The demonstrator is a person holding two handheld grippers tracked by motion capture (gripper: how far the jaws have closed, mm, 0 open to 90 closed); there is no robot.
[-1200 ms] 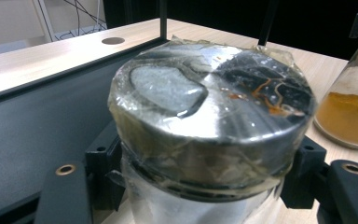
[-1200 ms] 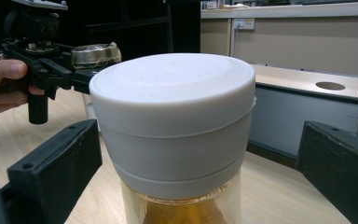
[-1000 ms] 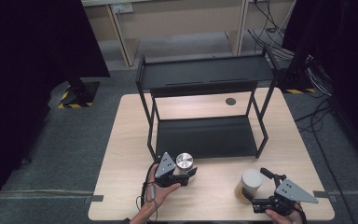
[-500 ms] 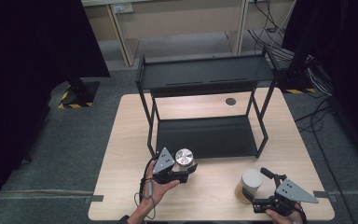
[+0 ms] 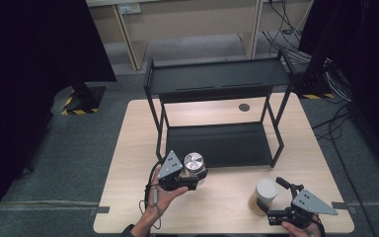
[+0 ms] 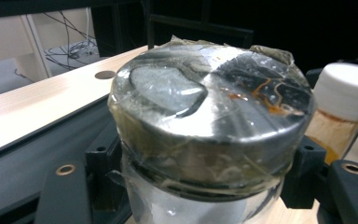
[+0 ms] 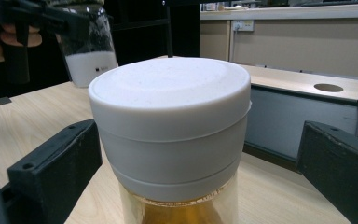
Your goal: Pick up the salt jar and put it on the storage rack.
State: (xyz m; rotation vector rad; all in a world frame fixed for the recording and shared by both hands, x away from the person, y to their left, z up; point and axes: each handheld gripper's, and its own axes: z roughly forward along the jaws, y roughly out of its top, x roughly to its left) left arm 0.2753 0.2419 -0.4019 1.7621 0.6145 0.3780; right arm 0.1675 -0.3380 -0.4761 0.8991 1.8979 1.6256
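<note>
Left claw (image 5: 193,174): clamped on the metal-lidded jar (image 5: 194,162), now nearer the black rack (image 5: 217,143).
Right claw (image 5: 272,202): jaws spread either side of the white-capped jar (image 5: 265,193), which stands on the counter (image 5: 128,148).
Meaning: the lower shelf looks the likely destination.

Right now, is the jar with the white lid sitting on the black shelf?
No, the white-lidded jar stands on the wooden table, in front of the black shelf.

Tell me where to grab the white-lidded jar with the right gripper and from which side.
Grip the white-lidded jar by its broad lid, coming in level from the person's side. It stands upright on the table, and the right gripper already has a jaw on each side, with gaps showing, so it looks open.
</note>
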